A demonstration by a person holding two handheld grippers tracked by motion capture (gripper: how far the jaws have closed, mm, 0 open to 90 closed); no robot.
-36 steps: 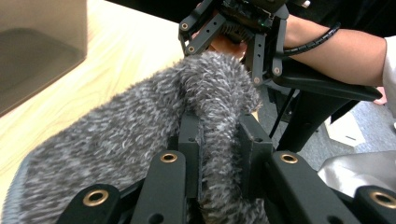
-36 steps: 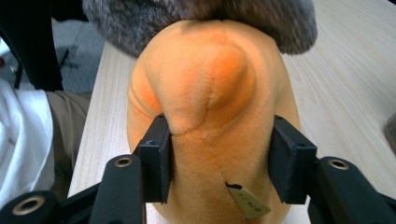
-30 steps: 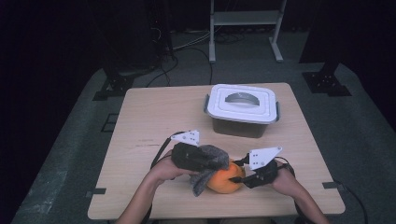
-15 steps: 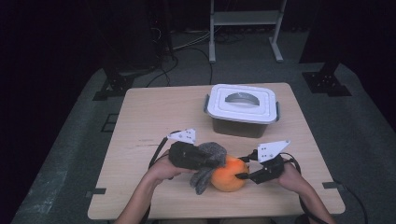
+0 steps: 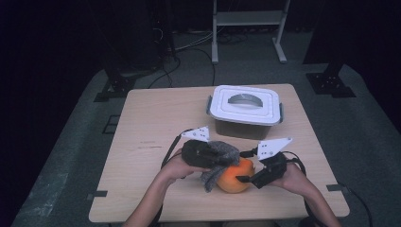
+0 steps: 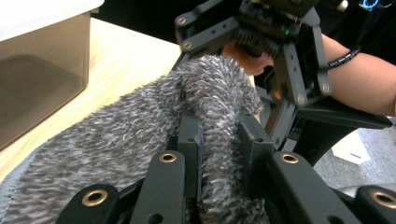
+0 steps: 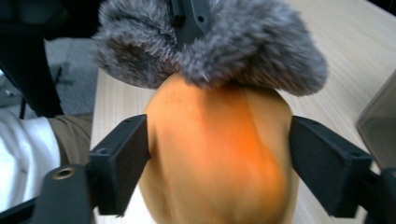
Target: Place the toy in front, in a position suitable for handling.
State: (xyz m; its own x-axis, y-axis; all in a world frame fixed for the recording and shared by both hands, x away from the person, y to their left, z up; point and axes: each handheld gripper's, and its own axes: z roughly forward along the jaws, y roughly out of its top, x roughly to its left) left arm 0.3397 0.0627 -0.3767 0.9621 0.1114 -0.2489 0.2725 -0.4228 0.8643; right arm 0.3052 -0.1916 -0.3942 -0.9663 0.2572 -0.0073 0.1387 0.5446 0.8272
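On the worktop [image 5: 142,142], near its front edge, sat a round orange fruit [image 5: 232,178], with a grey fuzzy cloth [image 5: 218,158] draped over its left side. The left gripper [image 5: 208,158] had a fold of that cloth pinched tight between its jaws, clearest in the left gripper view, where the pile bulged up around the black bars. The right gripper [image 5: 246,166] bracketed the fruit from the right, one jaw on either side; in the right gripper view the pads [image 7: 122,161] sat right at the skin, but I could not tell whether they were pressing or merely beside it. Behind them, well apart, stood a lidded plastic box [image 5: 245,111].

It looked to me like wiping or polishing. The risk was the fruit itself: round and smooth, it could roll or squirt out from those flat pads if the cloth dragged sideways harder than the hold resisted, and being near the front edge it might go off the worktop. A hard squeeze could bruise it instead.
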